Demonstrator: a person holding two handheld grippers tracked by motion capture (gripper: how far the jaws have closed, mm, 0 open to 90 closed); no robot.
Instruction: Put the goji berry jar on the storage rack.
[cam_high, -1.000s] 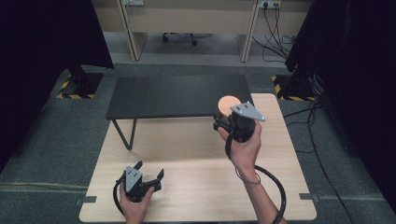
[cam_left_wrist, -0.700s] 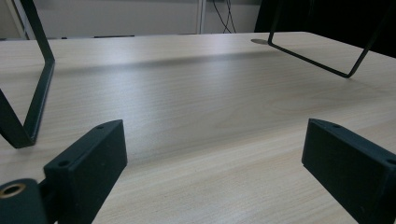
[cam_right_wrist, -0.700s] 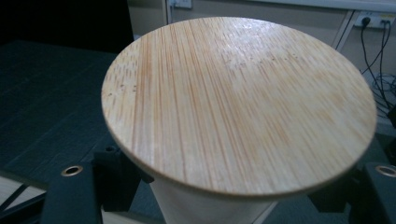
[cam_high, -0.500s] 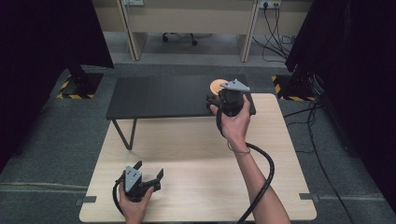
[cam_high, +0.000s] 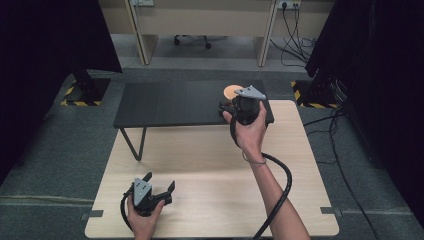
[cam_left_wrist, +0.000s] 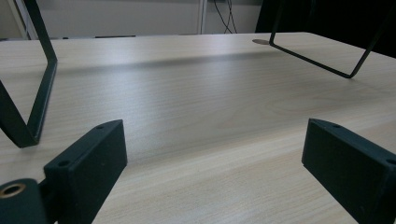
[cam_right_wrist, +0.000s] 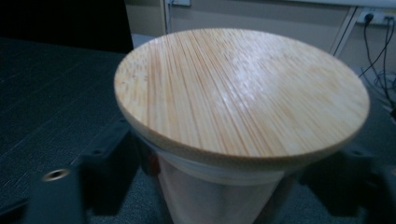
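Observation:
A jar with a round bamboo lid (cam_high: 231, 91) (cam_right_wrist: 243, 93) stands on the right end of the low black shelf (cam_high: 175, 102). My right gripper (cam_high: 227, 103) (cam_right_wrist: 233, 163) reaches around it from the near side. Its jaws have just been opening and now stand a little off the jar's pale body on both sides, with the jar between them. My left gripper (cam_high: 160, 181) (cam_left_wrist: 212, 135) rests low over the wooden table (cam_high: 200, 160) near its front left edge, open, with nothing between its jaws.
The shelf stands on thin black wire legs (cam_left_wrist: 32, 93) over the far half of the table. Grey carpet surrounds the table, with dark curtains at both sides and cables (cam_high: 330, 145) on the floor to the right.
The right hand carried the jar away from me and slightly left, onto the shelf's right end. The left gripper stayed put.

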